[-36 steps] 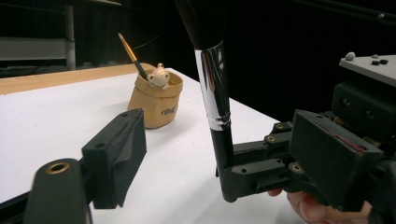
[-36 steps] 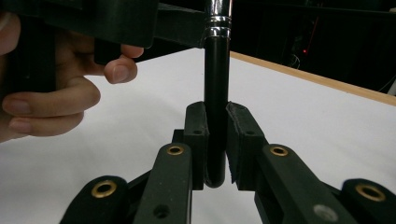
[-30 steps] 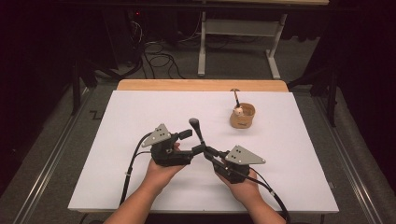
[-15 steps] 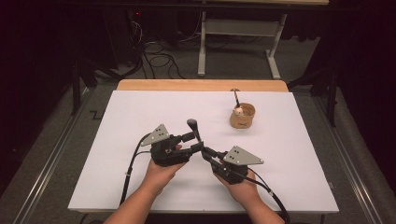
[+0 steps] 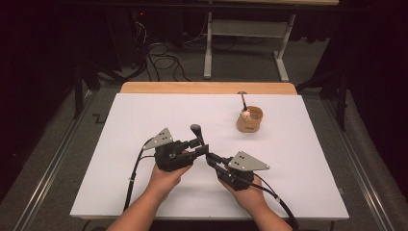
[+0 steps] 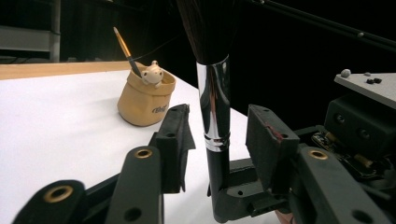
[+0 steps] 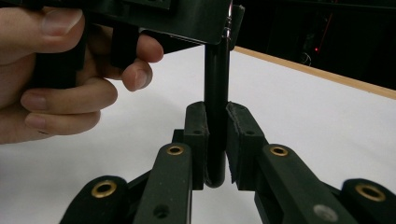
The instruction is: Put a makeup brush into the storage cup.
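Both tongs meet at the lower middle of the high view, and your right gripper is clamped on the bottom end of the brush. In the right gripper view its pads pinch the black handle from both sides, just above the rounded tip. That low hold keeps the brush upright and leaves the upper handle free for the other hand.

Your left gripper has just been closing, with the chrome ferrule standing between its jaws. In the left gripper view a gap shows on each side of the metal, so the pads aren't pressing on it yet. Those jaws are open around the brush, not gripping it. The dark bristles rise out of the top of that frame.

You look to be passing the brush from right to left, or steadying it with both. Taking it higher up would give you a better hold for carrying it bristles up.

The likely goal is the tan pot, right of centre in the high view, well apart from the tongs. It already holds a thin brush leaning to the upper left in the left gripper view, and a small figure sits on its rim. The white table around it is bare.
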The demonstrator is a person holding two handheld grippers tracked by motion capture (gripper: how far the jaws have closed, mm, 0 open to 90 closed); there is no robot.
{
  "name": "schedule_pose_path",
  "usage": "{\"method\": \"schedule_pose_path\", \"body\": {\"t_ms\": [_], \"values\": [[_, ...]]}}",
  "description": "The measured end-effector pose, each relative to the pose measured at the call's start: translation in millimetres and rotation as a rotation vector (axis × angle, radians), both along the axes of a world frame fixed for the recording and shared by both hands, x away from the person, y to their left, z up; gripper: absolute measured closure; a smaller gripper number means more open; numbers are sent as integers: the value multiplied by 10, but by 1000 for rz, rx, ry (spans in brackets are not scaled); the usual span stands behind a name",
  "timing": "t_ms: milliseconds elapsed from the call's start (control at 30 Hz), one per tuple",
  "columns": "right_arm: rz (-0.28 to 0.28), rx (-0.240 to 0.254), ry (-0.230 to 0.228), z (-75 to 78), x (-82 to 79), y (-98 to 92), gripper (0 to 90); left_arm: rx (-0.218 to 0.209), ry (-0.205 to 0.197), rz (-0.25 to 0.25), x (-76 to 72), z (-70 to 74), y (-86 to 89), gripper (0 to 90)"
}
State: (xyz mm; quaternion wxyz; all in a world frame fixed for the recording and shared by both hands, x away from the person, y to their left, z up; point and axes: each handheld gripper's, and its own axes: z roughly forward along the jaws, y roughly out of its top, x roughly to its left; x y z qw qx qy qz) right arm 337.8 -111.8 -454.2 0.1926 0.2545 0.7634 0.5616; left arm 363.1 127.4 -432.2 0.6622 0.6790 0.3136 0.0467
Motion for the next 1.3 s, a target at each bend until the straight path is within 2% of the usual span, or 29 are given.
{"method": "schedule_pose_path", "body": {"t_ms": [133,367,667,900,1300], "values": [[-2,-6,1,1,-4,-1,806,-17,2,2,4,-5,17,644],[4,-2,0,-10,-1,8,807,-40,3,10,12,0,50,655],[7,-24,4,-25,-10,25,807,-44,-8,18,4,12,67,680],[9,-30,2,-30,-11,27,806,-52,-10,28,1,5,84,745],[4,-28,4,-39,-10,33,806,-79,9,6,17,-12,86,775]]}}
